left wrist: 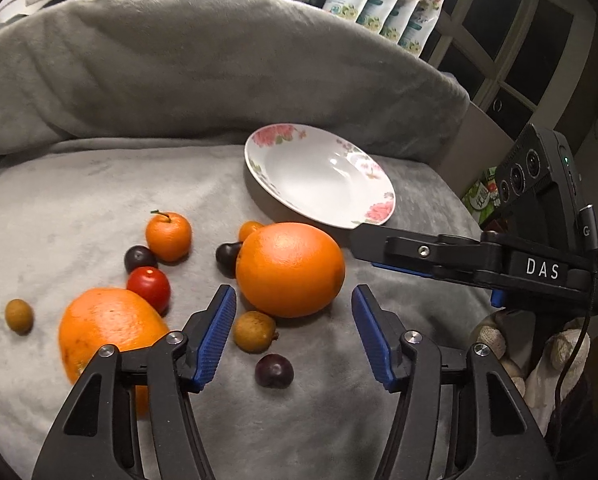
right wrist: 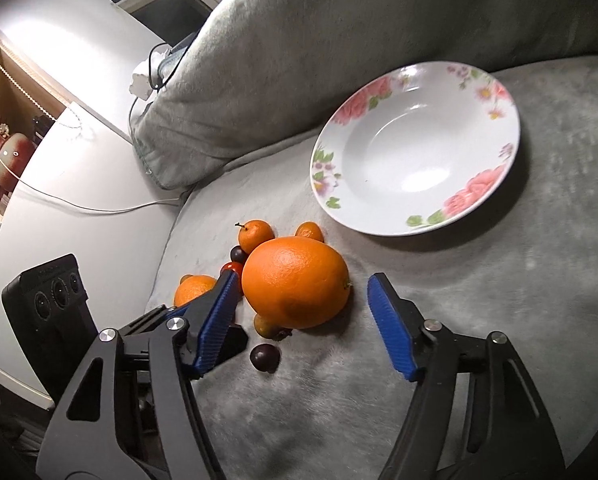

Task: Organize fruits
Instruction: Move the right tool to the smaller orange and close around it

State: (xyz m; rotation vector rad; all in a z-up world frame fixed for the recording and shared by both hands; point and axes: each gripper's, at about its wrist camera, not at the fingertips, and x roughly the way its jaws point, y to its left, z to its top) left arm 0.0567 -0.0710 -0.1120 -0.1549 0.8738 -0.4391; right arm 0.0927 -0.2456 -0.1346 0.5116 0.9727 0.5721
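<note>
A grey blanket (left wrist: 99, 184) covered the seat and the backrest (left wrist: 179, 60) beyond both grippers. The flowered plate (right wrist: 415, 148) lay empty on it, ahead and to the right of the right gripper (right wrist: 303, 300), tilted a little on the soft cloth.

The big orange (right wrist: 295, 282) sat just ahead of the right gripper, whose blue pads stood half-wide to either side of it and clear of its skin; nothing was held. The left gripper (left wrist: 293, 312) faced the same orange (left wrist: 290, 269) from the other side, its jaws likewise half-wide and holding nothing. The right gripper's finger (left wrist: 419, 250) reached in from the right, just behind the orange, its tip at the plate's near rim (left wrist: 355, 222).

A second orange (left wrist: 107, 332) lay left of the left gripper, partly behind its left finger. A tangerine (left wrist: 168, 236) and a red tomato (left wrist: 149, 286) lay further left and ahead. A smaller orange fruit (left wrist: 250, 230) peeked from behind the big orange, perhaps a kumquat. Two tan fruits (left wrist: 255, 331) (left wrist: 19, 315) and three dark grapes (left wrist: 274, 371) (left wrist: 139, 258) (left wrist: 227, 254) were scattered about, one of each between the left pads.

A gloved hand (left wrist: 539, 360) held the right gripper. Pouches (left wrist: 383, 4) leaned by a window behind the backrest, and a white table (right wrist: 79, 184) with a cable stood left of the seat.
</note>
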